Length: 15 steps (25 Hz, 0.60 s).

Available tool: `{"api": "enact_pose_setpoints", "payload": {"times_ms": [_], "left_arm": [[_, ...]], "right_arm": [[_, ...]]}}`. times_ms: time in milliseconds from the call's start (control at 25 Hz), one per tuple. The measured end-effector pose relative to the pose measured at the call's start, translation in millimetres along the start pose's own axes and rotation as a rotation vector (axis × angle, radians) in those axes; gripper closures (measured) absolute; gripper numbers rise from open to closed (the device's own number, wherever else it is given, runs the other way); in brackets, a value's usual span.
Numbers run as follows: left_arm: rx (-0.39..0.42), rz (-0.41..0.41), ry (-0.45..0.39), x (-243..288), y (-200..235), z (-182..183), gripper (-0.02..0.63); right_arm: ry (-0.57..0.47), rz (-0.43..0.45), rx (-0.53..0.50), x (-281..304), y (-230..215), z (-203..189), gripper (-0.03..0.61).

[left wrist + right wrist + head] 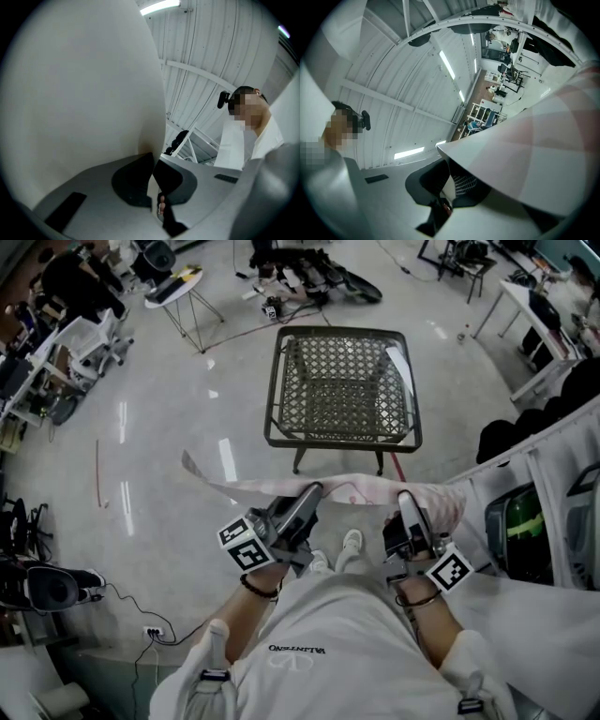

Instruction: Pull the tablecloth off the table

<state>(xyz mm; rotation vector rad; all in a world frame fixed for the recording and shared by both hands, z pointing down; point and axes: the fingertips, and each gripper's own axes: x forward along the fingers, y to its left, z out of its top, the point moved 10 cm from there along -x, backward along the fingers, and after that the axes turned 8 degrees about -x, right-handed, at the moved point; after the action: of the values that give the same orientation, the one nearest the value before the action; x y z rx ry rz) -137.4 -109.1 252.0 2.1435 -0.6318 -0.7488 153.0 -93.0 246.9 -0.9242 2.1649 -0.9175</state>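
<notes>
Left tool point(309, 491) and right tool point(405, 498) tight on tablecloth point(356, 488) edge, apart from table point(281, 381).

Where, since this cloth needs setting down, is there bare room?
The table is bare across its whole woven top. Bare floor spreads left of it, up to the small side table. Crowded: gear and cables beyond the table, white frames at the right.

Lattice-top table point(342, 381) stands on glossy floor point(187, 437).

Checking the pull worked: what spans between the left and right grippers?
In the head view, the pale pink-patterned tablecloth stretches from left gripper to right gripper, off the dark woven table.
</notes>
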Motion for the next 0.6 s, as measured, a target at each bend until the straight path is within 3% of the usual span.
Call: {"api": "enact_pose_setpoints", "payload": {"times_ms": [600], "left_arm": [[0.001,-0.002,0.009,-0.1,0.0,0.7,0.612]], "right_arm": [[0.001,-0.017,0.017,-1.9,-2.4,-3.1,0.568]]}}
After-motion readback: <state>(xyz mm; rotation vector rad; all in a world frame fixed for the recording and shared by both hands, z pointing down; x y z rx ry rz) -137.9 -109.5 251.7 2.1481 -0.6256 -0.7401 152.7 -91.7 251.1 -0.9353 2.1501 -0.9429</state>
